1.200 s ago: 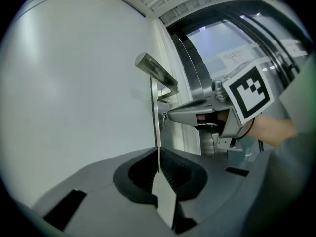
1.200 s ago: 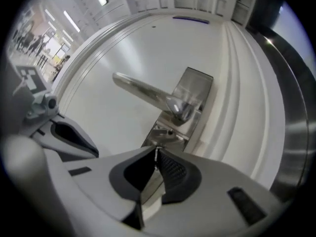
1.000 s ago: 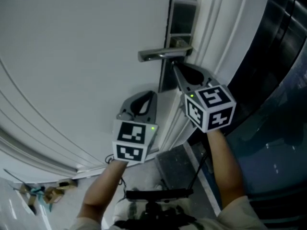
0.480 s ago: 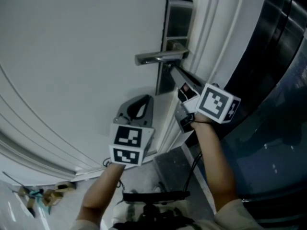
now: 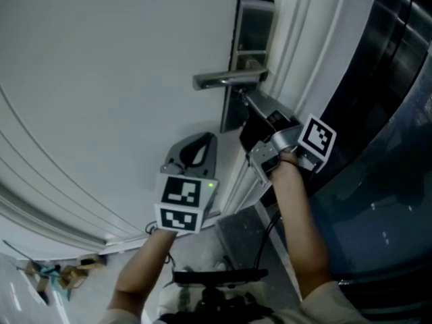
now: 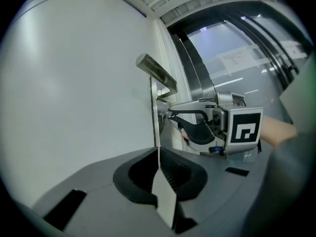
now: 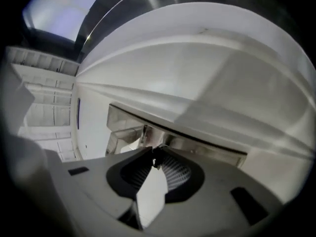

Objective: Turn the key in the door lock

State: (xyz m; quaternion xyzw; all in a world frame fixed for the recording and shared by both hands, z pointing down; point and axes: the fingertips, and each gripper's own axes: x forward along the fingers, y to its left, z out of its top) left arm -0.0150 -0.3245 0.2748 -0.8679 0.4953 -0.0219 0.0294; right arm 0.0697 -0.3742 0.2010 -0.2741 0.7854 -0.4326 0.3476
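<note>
A steel lock plate [image 5: 251, 25] with a lever handle [image 5: 226, 79] sits on the white door [image 5: 101, 79]. My right gripper [image 5: 244, 100] reaches in just under the handle, rolled onto its side. In the right gripper view the small dark key [image 7: 157, 158] stands in the lock between the fingertips. The jaws have just been opening; a narrow gap shows and the pads no longer clamp the key. The left gripper view shows the right gripper [image 6: 170, 116] at the key [image 6: 163, 115]. My left gripper [image 5: 200, 139] hangs shut and empty lower on the door.
The white door frame [image 5: 297, 59] runs right of the lock, with a dark glass panel [image 5: 395, 113] beyond it. A dark mat [image 5: 243, 238] lies at the door's foot. Scraps [image 5: 54, 272] litter the floor at lower left.
My right gripper has rolled about a quarter turn at the lock, swinging its marker cube to the right. The left gripper has stayed where it was.
</note>
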